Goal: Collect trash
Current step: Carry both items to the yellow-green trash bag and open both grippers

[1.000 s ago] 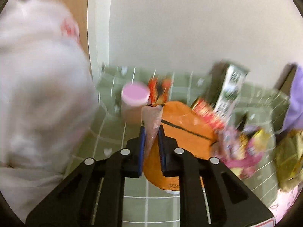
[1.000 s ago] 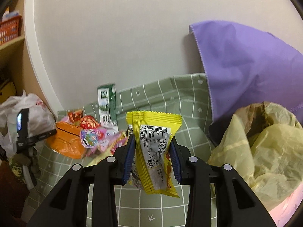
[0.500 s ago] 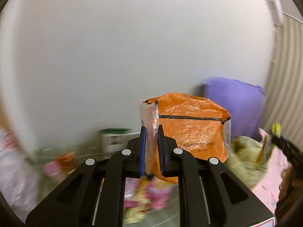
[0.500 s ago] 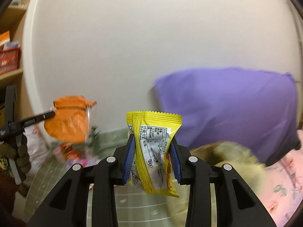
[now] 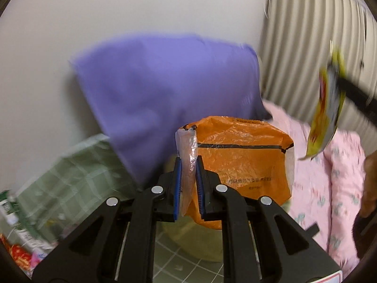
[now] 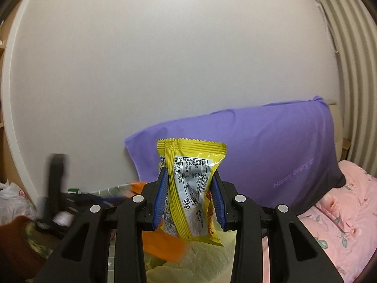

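Readable print on a pillowcase and two wrappers

The purple fabric pillowcase (image 6: 271, 151) reads "Happy every d–" at its four o'clock corner; the yellow foil snack packet (image 6: 190, 188) carries a nutrition table; the orange crinkled plastic bag (image 5: 242, 165) bears small unreadable characters.

Left tongs (image 5: 188, 184): I've swung them up off the green checked sheet (image 5: 70, 176), lifting the crinkled orange plastic bag (image 5: 242, 165).
Right tongs (image 6: 189, 198): I've raised the yellow foil snack packet (image 6: 188, 188) before the purple pillow (image 6: 271, 153).
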{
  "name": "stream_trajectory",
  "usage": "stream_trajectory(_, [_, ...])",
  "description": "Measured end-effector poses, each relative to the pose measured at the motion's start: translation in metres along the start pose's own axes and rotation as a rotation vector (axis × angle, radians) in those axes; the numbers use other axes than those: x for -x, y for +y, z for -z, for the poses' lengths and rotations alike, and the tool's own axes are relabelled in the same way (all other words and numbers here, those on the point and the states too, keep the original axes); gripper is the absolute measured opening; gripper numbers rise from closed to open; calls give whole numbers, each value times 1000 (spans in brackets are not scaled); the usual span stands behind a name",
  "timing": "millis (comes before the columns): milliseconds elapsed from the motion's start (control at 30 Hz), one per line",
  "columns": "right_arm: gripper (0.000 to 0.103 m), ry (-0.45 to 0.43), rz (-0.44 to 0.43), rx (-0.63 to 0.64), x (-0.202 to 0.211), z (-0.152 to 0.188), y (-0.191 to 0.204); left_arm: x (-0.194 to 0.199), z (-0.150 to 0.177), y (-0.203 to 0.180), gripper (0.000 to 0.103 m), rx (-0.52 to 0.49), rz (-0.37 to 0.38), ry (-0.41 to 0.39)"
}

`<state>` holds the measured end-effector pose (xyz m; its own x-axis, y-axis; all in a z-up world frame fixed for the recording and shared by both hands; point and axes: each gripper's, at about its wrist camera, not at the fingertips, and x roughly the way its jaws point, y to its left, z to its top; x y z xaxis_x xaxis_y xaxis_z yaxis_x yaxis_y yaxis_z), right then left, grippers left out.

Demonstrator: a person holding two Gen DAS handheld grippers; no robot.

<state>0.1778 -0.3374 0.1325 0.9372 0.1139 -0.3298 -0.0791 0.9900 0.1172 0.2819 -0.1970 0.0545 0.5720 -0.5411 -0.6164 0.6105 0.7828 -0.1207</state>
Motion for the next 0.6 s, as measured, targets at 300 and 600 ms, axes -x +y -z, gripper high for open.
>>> stream_trajectory(300, [33,321,-60,20,-107,72,-11,-61,38,13,9,2,31,172])
stream_trajectory(600, [33,443,-20,89,-116,109,-2,-54,38,30,9,21,63,184])
